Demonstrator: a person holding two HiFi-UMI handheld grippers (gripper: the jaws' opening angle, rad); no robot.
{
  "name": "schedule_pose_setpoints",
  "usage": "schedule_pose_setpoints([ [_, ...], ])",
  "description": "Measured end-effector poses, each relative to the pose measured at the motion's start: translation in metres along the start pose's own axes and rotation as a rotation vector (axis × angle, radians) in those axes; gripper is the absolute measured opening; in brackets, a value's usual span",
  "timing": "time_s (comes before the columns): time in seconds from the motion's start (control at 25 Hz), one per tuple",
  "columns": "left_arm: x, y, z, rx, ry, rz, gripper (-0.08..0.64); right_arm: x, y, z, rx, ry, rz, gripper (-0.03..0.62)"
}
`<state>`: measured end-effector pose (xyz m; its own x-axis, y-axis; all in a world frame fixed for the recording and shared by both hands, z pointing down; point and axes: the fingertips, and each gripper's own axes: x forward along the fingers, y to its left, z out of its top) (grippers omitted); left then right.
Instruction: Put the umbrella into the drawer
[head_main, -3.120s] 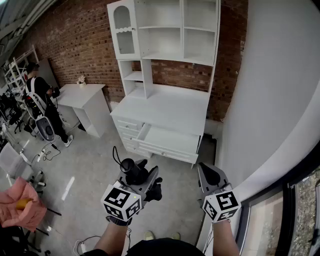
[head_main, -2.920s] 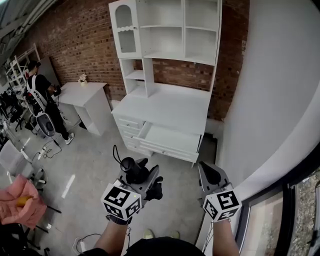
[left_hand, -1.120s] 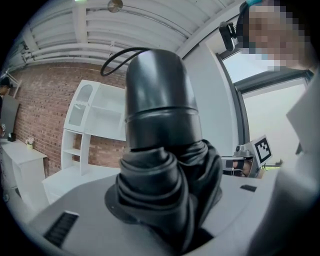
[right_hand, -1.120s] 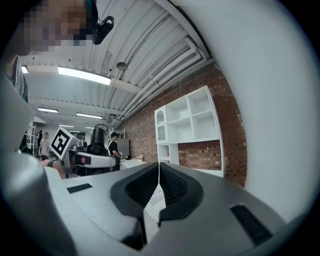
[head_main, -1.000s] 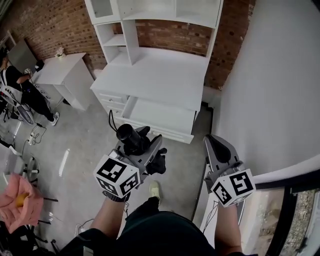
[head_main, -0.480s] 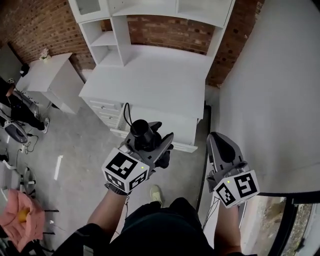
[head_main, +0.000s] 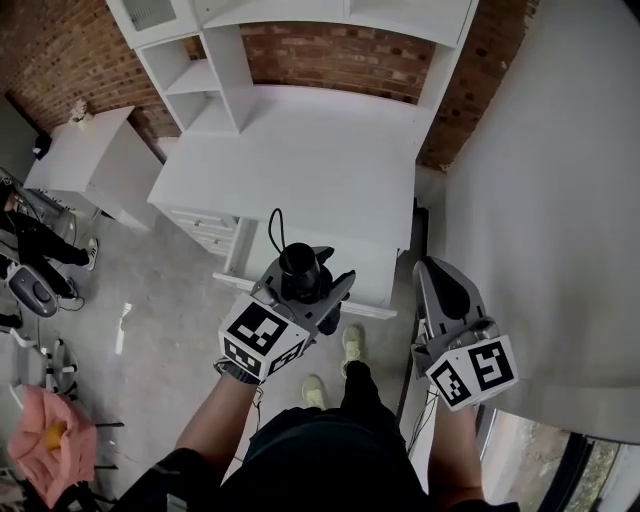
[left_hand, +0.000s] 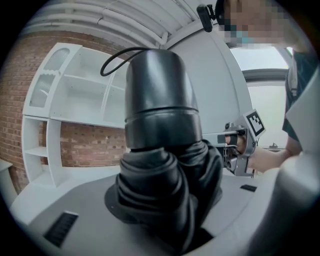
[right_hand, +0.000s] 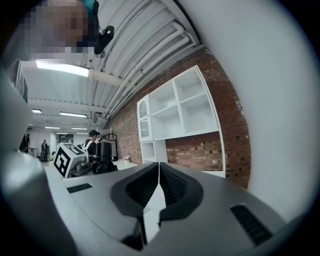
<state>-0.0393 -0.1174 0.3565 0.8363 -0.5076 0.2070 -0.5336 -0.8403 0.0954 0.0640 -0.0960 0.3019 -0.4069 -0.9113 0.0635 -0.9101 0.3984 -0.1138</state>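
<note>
Holding the folded black umbrella (head_main: 298, 262) in the left tongs (head_main: 310, 288), squeezed from both sides, round handle end up, with a thin loop cord (head_main: 272, 225) on top. Pressing the right tongs (head_main: 436, 275) tight together, with nothing in them, off to the side by the white wall (head_main: 540, 200). Standing close to the white worktop (head_main: 320, 160), with the umbrella up in the air by the open drawer (head_main: 375, 275) under the worktop's front edge.

Looks like the carrying part, with the putting-in not yet done.

To do it well:
- Bring the umbrella lower, over the middle of the drawer and away from its side walls.
- Tip it over and lay it flat and long-ways, not upright, or else no shutting the drawer later.
- Mind the loop cord, so as not to catch it on the drawer's front rim.
- Open the left tongs only once low inside, to stop a bounce or a roll.
- Hold the right tongs clear of the way in.
</note>
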Motion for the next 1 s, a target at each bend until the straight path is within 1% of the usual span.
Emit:
schedule_pose_setpoints([
  [0.16, 0.037, 0.021, -0.019, 0.054, 0.058, 0.015, 0.179, 0.039, -0.029, -0.005, 0.03, -0.004, 0.064, 0.005],
  [0.28, 0.069, 0.037, -0.034, 0.057, 0.095, 0.001, 0.179, 0.068, -0.053, -0.011, 0.038, -0.002, 0.103, 0.005],
  [0.44, 0.109, 0.058, -0.061, 0.071, 0.16, -0.01, 0.179, 0.106, -0.084, -0.031, 0.051, 0.028, 0.141, 0.005],
  [0.64, 0.143, 0.085, -0.105, 0.116, 0.281, -0.015, 0.179, 0.148, -0.11, -0.061, 0.094, 0.067, 0.181, 0.005],
  [0.8, 0.159, 0.098, -0.14, 0.159, 0.367, -0.03, 0.179, 0.168, -0.123, -0.088, 0.123, 0.104, 0.188, 0.005],
  [1.0, 0.175, 0.103, -0.191, 0.231, 0.457, -0.08, 0.181, 0.173, -0.131, -0.127, 0.152, 0.144, 0.165, 0.005],
])
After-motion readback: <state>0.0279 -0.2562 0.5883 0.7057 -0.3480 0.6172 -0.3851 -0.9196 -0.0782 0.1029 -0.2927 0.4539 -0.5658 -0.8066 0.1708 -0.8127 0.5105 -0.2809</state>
